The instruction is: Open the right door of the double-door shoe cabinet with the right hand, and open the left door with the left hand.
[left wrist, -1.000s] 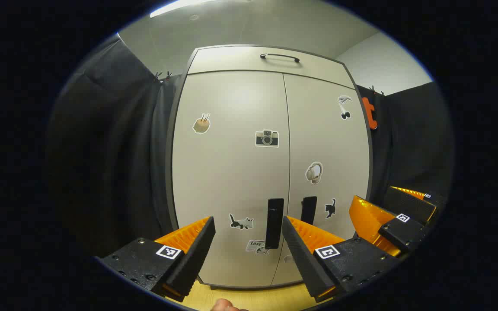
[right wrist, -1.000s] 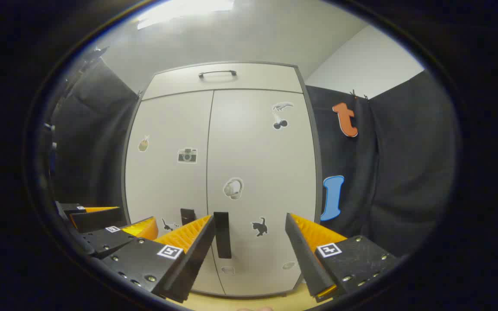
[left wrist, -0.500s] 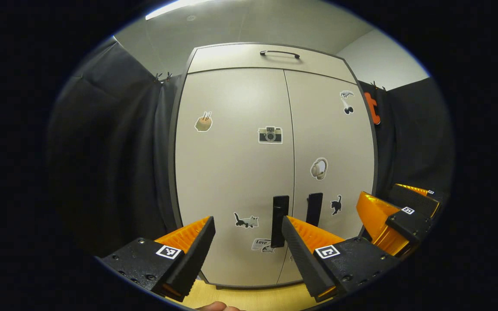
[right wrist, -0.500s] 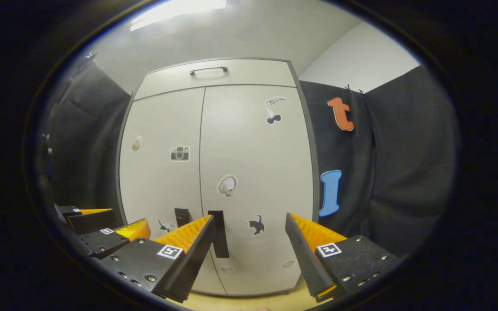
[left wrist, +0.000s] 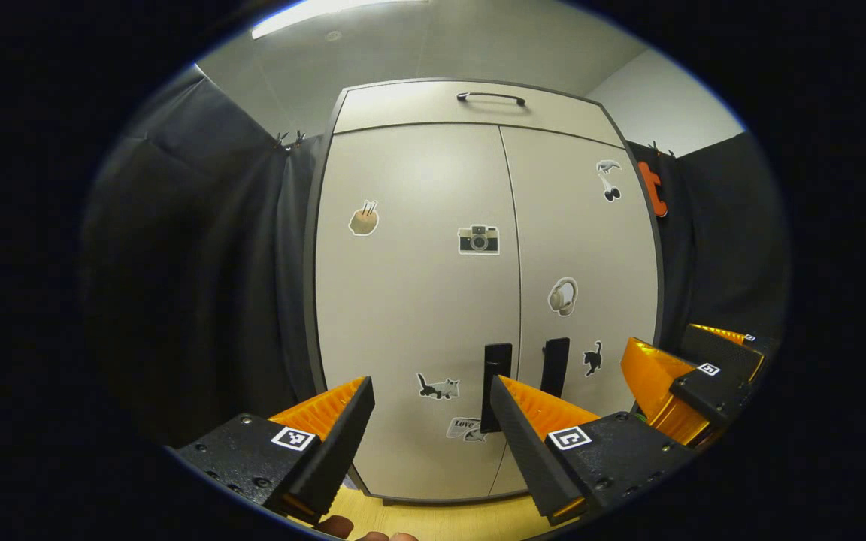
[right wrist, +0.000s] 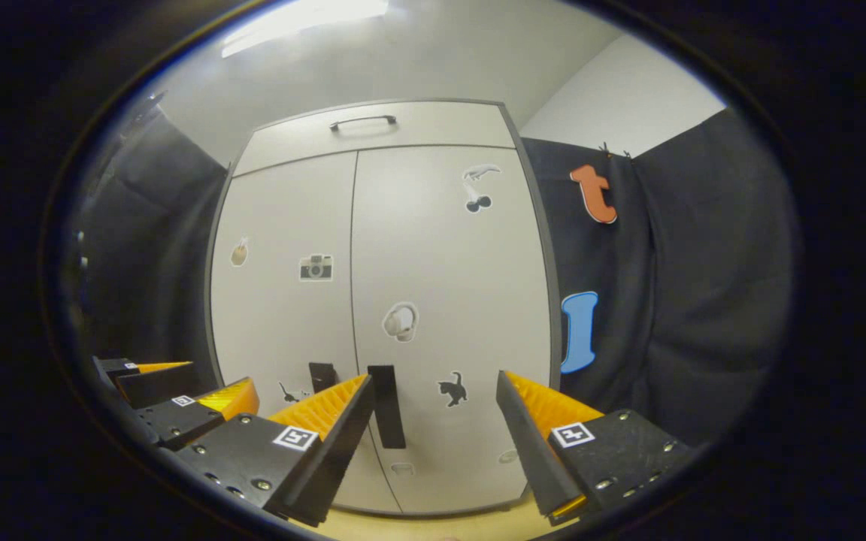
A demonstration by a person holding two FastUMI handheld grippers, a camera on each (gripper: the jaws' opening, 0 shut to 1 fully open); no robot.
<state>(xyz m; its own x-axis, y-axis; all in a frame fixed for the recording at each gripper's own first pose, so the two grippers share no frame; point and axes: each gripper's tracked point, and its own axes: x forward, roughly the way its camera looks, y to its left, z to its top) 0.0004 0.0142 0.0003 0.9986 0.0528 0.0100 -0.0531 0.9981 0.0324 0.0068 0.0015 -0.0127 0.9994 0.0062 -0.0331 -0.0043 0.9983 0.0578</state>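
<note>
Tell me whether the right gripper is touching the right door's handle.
Apart. In the right gripper view, the right gripper is open short of the cabinet, and the right door's handle stands farther off, outside the jaws.

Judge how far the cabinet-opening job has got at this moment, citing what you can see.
Done: nothing; the right door and left door are both shut. In hand: the right gripper and left gripper are open, short of the cabinet, near the right handle and left handle. Left: grip each handle and pull both doors open.
</note>
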